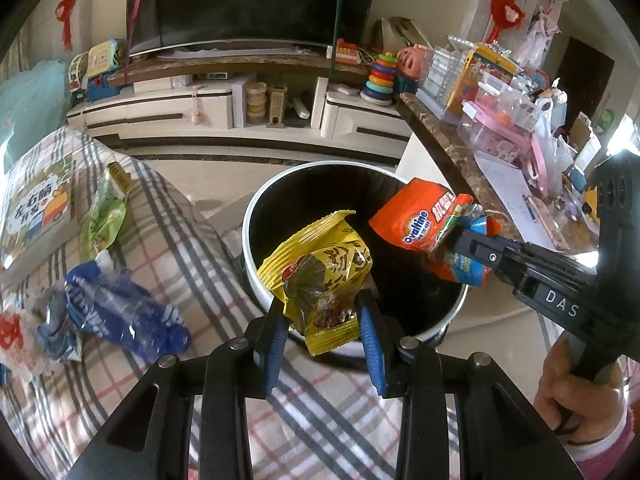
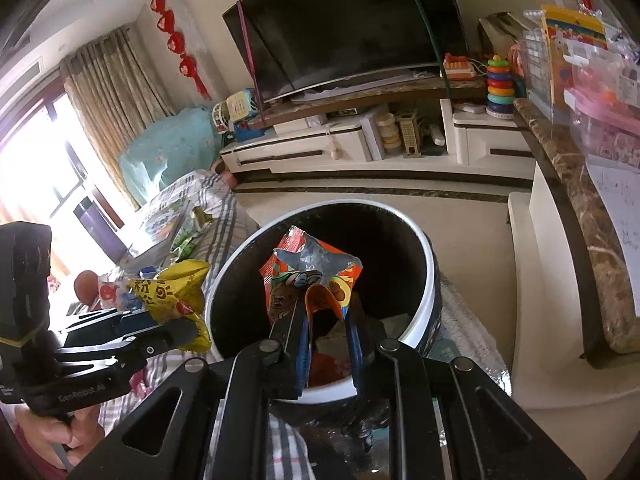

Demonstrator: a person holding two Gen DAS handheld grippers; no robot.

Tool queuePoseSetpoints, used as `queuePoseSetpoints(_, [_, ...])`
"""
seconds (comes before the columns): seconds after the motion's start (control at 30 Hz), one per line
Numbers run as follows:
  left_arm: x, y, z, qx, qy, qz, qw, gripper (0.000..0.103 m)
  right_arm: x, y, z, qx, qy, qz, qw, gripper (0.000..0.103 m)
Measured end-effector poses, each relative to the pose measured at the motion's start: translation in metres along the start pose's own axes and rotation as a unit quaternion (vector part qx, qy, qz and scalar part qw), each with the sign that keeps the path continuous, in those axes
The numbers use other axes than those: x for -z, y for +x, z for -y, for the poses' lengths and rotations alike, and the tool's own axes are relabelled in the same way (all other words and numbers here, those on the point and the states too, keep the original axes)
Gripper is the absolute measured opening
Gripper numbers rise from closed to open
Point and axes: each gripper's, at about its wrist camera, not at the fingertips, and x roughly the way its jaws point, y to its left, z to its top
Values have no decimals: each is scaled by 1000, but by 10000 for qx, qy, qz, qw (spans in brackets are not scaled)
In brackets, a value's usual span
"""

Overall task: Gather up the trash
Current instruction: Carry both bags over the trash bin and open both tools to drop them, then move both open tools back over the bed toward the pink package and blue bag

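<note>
Both grippers are black with blue finger pads (image 1: pixel 276 344) and silver pivot screws. White lettering marks their bodies — a pink sleeve (image 1: pixel 608 440) shows.

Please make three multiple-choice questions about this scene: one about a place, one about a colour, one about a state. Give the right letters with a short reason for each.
1. Where is the yellow bag?
A. over the bin's near rim
B. on the TV stand
C. on the floor

2. What colour is the bag in the right tool?
A. green
B. orange
C. white

3. What is the state of the left tool?
A. open and empty
B. shut on the yellow bag
C. lying on the cloth

Key: 1 A, the left wrist view shows it over the white rim of the bin. 2 B, the Ovaltine bag is orange. 3 B, both blue pads press on the yellow bag.
</note>
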Motion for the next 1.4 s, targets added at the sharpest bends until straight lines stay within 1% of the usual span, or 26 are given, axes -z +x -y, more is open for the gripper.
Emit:
queuePoseSetpoints(0.27, [-17,19,1,-37,19,-110,9999,34,-8,13,4,101,-132,-189,9997,17])
queuePoseSetpoints(0.33, [-20,24,2,-38,17,-136,9999,36,-9,16,5,109,-127,-226,9996,18])
queuePoseSetpoints(0.37, [-22,27,2,-42,7,-161,9999,40,-10,17,6,108,-128,-250,9995,20])
queuePoseSetpoints(0.4, [-24,28,2,-57,-8,-168,9998,46,-10,18,6,107,-120,-272,9995,21])
queuePoseSetpoints(0.47, [-26,31,3,-99,-47,-169,9998,53,-12,21,8,132,-108,-292,9994,21])
queuePoseSetpoints(0.5, [-27,32,3,-89,-70,-161,9998,54,-13,22,8,130,-106,-308,9994,23])
queuePoseSetpoints(0.53, [-27,32,3,-74,-86,-164,9998,54,-14,23,9,131,-96,-322,9993,25])
queuePoseSetpoints(0.57, [-27,32,4,-74,-96,-162,9998,56,-15,23,10,139,-95,-324,9993,30])
queuePoseSetpoints(0.6, [-27,32,3,-79,-97,-154,9998,56,-15,23,9,140,-97,-321,9993,38])
queuePoseSetpoints(0.67, [-23,30,1,-103,-103,-132,9998,58,-16,22,10,102,-85,-310,9994,49])
queuePoseSetpoints(0.77, [-16,25,-3,-79,-180,-96,9998,60,-14,19,10,100,-68,-274,9996,49])
queuePoseSetpoints(0.87, [-7,17,-8,-44,-303,-59,9995,62,-12,15,10,64,-12,-227,9997,53])
queuePoseSetpoints(0.93, [0,10,-11,-19,-375,-21,9993,62,-9,12,8,7,28,-186,9998,58])
queuePoseSetpoints(0.97, [5,6,-13,-6,-422,-1,9991,64,-9,10,7,-16,38,-169,9998,65])
queuePoseSetpoints(1.0, [9,2,-14,6,-453,16,9990,66,-7,8,5,-46,42,-140,9999,68])
queuePoseSetpoints(1.07, [20,-8,-18,-1,-524,88,9986,71,-4,4,0,-108,47,-75,9999,80])
queuePoseSetpoints(1.2, [41,-26,-28,1,-708,162,9974,72,4,-5,-14,-224,-19,62,9997,90])
queuePoseSetpoints(1.27, [53,-36,-34,-48,-777,193,9968,72,9,-8,-22,-289,-60,87,9995,93])
queuePoseSetpoints(1.4, [73,-57,-46,-115,-987,247,9947,73,19,-12,-36,-411,-22,71,9991,95])
